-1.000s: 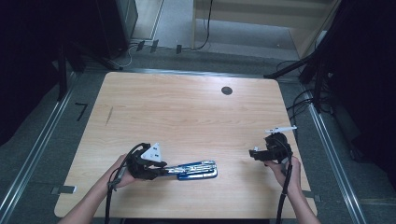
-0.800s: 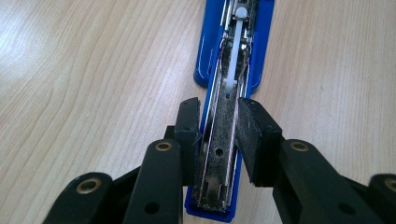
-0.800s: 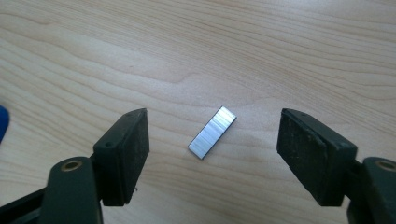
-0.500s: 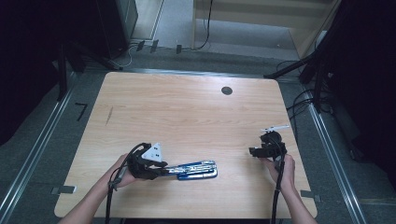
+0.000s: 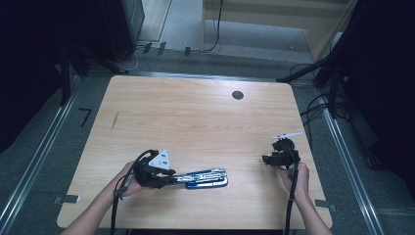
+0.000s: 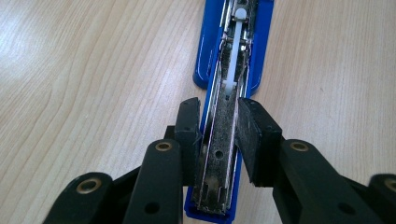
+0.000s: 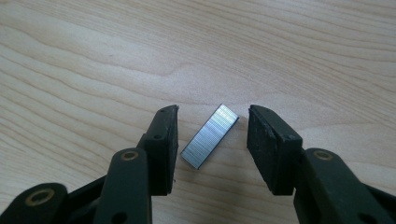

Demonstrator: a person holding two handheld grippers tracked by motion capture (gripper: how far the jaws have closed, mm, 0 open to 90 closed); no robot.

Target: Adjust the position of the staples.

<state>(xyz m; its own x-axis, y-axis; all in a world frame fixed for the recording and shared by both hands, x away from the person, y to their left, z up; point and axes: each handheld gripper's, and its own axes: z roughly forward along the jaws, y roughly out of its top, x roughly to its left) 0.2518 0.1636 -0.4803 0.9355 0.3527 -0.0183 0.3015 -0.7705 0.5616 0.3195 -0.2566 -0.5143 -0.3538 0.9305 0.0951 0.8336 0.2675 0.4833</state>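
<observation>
From the high view, the wooden bench [image 5: 195,122] carries an opened blue stapler [image 5: 205,177] near its front edge, left of centre, lying lengthwise left to right. The left gripper [image 5: 172,179] reaches in from the left and meets the stapler's left end, while the right gripper [image 5: 266,159] sits well apart near the right edge, its tips aimed left; the thing below it is too small to make out here. A small dark round hole [image 5: 238,95] lies far back on the bench. In the left gripper view, the left gripper [image 6: 219,130] is clamped on the stapler [image 6: 233,56]: its two pads press against the sides of the open metal staple channel, which runs away from the camera over the blue base resting on the bench. In the right gripper view, the right gripper [image 7: 212,123] has its jaws apart and has just been closing; a silver strip of staples [image 7: 209,136] lies flat on the bench between them, turned at a slant, with a gap to each pad, so neither pad touches it.
</observation>
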